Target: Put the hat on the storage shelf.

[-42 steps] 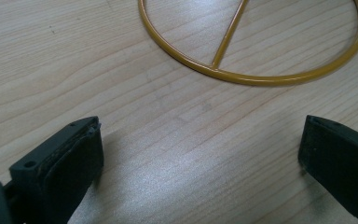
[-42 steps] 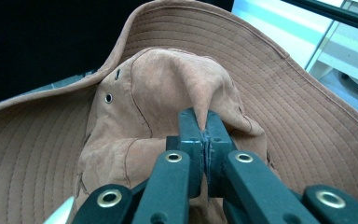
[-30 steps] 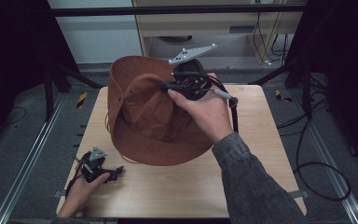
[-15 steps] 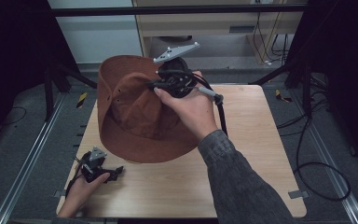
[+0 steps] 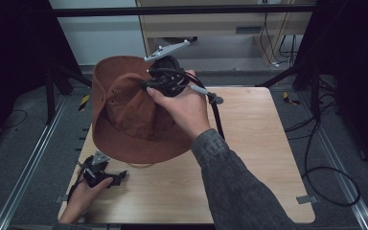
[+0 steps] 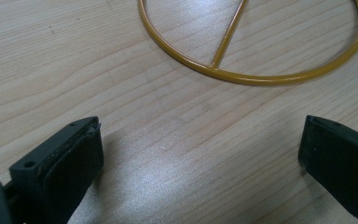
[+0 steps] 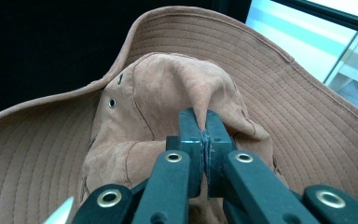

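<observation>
- Your right claw [image 7: 204, 135] is clamped tight on a pinched fold of the crown of the brown brimmed hat [image 5: 129, 120]; both pads bite fabric, nothing else between them.
- The hat hangs tilted over the table [image 5: 258, 158], at about 10 o'clock of its top, with the far brim past the table's back edge.
- Handling, judged: light and soft, suede-like cloth. The crown crumples under the pinch and the brim [image 7: 279, 88] sags and flexes freely. Not fragile, not slippery, but it will swing.
- Grip point: the crown fold you have works; the stitched brim edge is stiffer if you need control of its tilt.
- Your left claw [image 6: 200, 154] stands wide apart and empty, low over the wood at 7 o'clock, just short of a yellow metal ring [image 6: 261, 70].
- Versus the earlier frames: hat and right hand [image 5: 184, 108] have shifted toward 9 o'clock and slightly away from you; left hand [image 5: 84, 194] unchanged.
</observation>
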